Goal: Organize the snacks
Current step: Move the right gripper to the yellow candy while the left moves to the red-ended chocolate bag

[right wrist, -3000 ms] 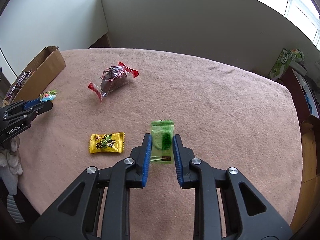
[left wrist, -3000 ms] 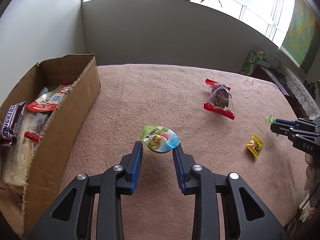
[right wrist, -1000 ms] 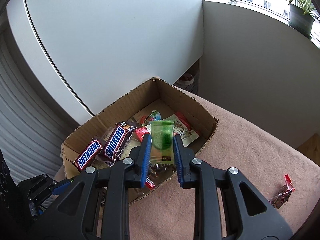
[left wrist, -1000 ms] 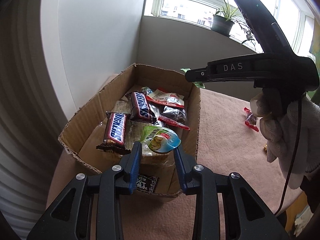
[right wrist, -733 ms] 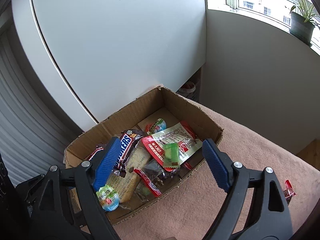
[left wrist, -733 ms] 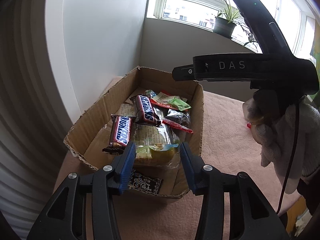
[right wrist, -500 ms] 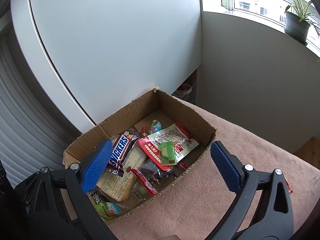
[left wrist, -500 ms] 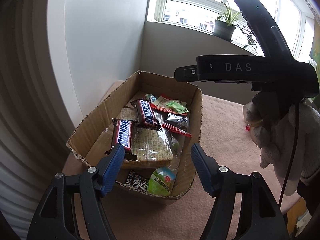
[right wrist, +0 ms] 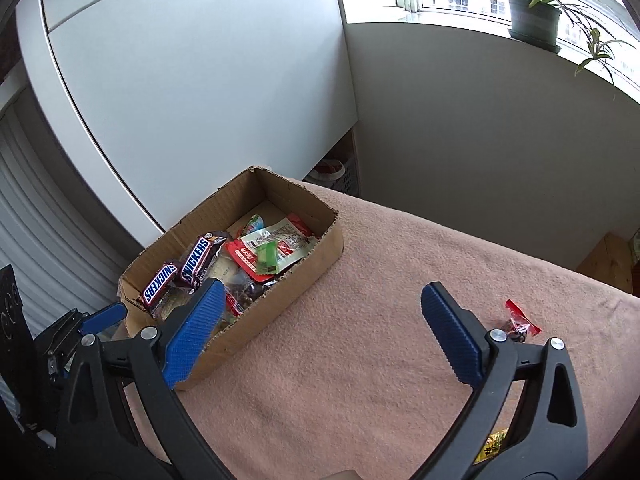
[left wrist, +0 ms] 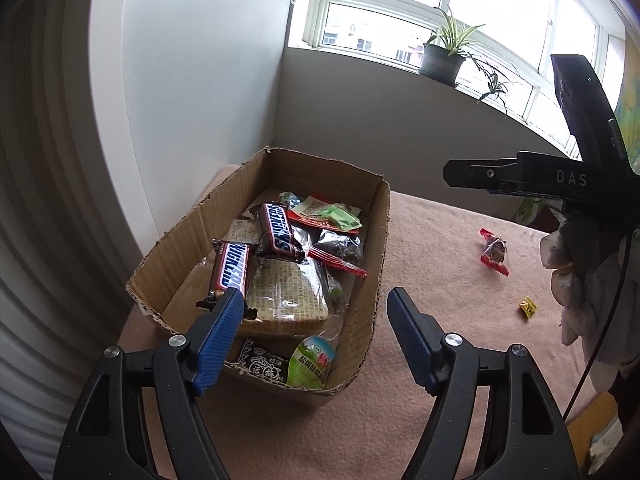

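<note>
A cardboard box holds several snacks: two Snickers bars, a cracker pack, a green-lidded jelly cup at its near end and a small green packet on a red-and-white pack. My left gripper is open and empty above the box's near end. My right gripper is open and empty over the blanket beside the box. A red-ended snack and a yellow candy lie on the pink blanket.
The pink blanket covers the table; the box stands at its left end by a white wall. The right gripper body and gloved hand hang at the right of the left wrist view. A potted plant stands on the windowsill.
Both grippers carried their snacks over the box, opened and dropped them in. The jelly cup now lies at the box's near end, the green packet on the red pack. Both grippers have drawn back.
</note>
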Tool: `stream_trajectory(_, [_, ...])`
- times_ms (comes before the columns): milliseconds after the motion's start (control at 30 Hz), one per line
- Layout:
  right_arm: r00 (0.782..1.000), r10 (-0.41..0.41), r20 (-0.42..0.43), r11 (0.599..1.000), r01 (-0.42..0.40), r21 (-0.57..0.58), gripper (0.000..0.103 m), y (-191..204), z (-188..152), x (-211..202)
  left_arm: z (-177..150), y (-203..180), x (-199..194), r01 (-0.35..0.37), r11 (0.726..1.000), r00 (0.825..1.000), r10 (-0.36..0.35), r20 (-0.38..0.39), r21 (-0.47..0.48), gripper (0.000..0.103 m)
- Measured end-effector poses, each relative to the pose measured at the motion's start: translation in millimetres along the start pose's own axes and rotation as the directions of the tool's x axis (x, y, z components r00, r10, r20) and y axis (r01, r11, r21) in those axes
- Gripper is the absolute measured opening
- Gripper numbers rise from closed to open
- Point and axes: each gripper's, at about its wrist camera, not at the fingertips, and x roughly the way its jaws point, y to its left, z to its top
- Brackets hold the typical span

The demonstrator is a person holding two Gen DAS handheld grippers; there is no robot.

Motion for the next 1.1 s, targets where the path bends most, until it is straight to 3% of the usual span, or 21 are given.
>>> stream_trajectory(300, [0.995, -0.100, 0.023, 0.981, 0.094, 0.169, 0.100, -87, -60, -70, -4, -26, -1, 0.039, 0.999, 0.999, -0.039, 0.001, 0.023, 0.074])
stream_trajectory(567, [0.986, -0.166, -0.001, 0.954, 0.161, 0.252, 0.100, -128, -125, -99, -13, -56, 5, 0.083, 0.995, 0.996, -0.081, -0.030, 0.058, 0.074])
stream_trajectory(833, [0.992, -0.114, -0.062, 0.968, 0.125, 0.218, 0.100, -125, -164, -90, -13, -90, 16, 0.125, 0.987, 0.991, -0.119, -0.063, 0.102, 0.074])
stream_trajectory(1100, [0.997, -0.004, -0.071, 0.942, 0.027, 0.335, 0.100, -137, -170, -78, -4, -117, 35, 0.166, 0.977, 0.983, -0.153, -0.101, 0.131, 0.074])
